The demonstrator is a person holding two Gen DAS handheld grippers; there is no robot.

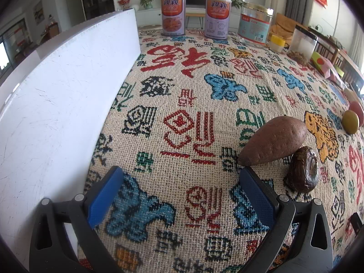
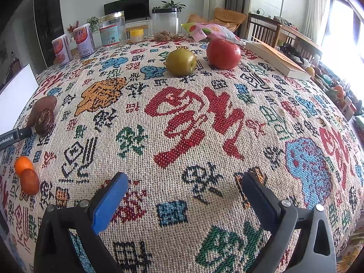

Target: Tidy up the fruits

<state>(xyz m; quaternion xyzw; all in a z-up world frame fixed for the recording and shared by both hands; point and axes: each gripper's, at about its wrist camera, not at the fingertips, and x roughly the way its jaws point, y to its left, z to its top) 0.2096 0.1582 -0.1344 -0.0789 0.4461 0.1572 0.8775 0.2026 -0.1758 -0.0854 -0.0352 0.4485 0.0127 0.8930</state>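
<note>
A brown sweet potato [image 1: 273, 141] lies on the patterned cloth just beyond my left gripper's right finger, with a dark wrinkled passion fruit [image 1: 303, 169] touching its near side. My left gripper [image 1: 179, 177] is open and holds nothing. Far right in that view sit a green fruit [image 1: 350, 121] and a red apple [image 1: 357, 112]. In the right wrist view the green fruit [image 2: 180, 62] and red apple [image 2: 223, 53] stand side by side at the back. Two oranges [image 2: 26, 174] lie at the left edge. My right gripper [image 2: 184, 182] is open over bare cloth.
A white board [image 1: 56, 95] stands along the left. Two cans [image 1: 173, 14], a glass jar [image 1: 254, 26], a yellow-lidded pot [image 1: 277, 43] and a clear container [image 1: 303, 45] line the far edge. A snack bag [image 2: 211, 31] and a book [image 2: 277, 59] lie behind the apple.
</note>
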